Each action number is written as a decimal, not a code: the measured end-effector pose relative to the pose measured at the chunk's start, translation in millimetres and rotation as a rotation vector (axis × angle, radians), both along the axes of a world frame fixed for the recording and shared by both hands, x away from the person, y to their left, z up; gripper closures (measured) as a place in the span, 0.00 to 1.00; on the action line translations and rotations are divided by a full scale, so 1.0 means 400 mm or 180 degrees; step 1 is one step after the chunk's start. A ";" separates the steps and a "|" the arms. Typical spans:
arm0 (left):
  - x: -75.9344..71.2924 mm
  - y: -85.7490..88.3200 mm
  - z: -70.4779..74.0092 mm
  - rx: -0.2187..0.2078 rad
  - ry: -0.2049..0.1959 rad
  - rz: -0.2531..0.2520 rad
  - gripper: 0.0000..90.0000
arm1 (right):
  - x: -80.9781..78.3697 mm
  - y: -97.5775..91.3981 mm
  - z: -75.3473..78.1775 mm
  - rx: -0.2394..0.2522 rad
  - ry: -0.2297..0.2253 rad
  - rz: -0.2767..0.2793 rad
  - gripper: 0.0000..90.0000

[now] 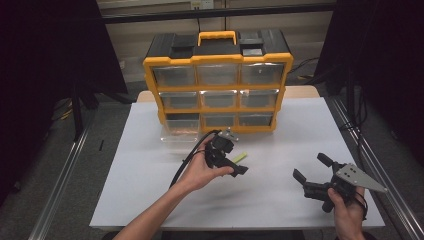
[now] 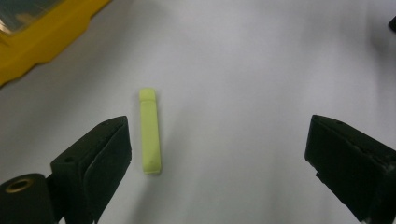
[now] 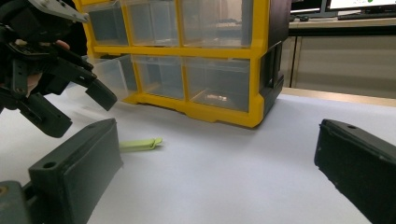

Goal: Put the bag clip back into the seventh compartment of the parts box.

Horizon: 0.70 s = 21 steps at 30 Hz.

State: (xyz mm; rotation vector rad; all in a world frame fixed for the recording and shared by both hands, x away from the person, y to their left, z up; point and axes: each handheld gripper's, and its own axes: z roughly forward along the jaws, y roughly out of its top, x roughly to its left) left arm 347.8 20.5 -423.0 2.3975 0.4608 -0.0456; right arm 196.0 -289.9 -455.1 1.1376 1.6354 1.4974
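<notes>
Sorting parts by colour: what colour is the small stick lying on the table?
Pale yellow-green stick, clearest in the left gripper view.

My grippers' jaws looked like matt black plastic. The pale green stick (image 2: 150,132) seemed smooth, dull plastic. The table (image 1: 280,190) had a matt white top. The organiser (image 1: 218,80) was glossy yellow plastic with clear plastic drawers (image 3: 216,84).

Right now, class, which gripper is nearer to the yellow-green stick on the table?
Left. The left gripper hovers right over the stick, fingers open; the right gripper sits farther off, nearer the table's right edge.
</notes>
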 end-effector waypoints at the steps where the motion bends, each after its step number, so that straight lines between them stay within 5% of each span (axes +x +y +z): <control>1: 0.001 -0.006 -0.005 0.0018 -0.0014 -0.0002 0.08 | 0.000 0.001 0.000 -0.0001 0.0001 0.0003 0.00; 10: 0.045 -0.034 -0.043 0.0199 0.0184 0.0185 0.17 | 0.002 -0.001 -0.002 0.0004 0.0005 0.0029 0.00; 11: 0.056 -0.034 -0.042 0.0298 0.0177 0.0127 0.18 | 0.002 -0.001 -0.002 0.0004 0.0003 0.0035 0.00; 21: 0.089 -0.051 -0.069 0.0535 0.0299 0.0151 0.28 | 0.003 0.003 -0.002 0.0042 0.0011 0.0038 0.00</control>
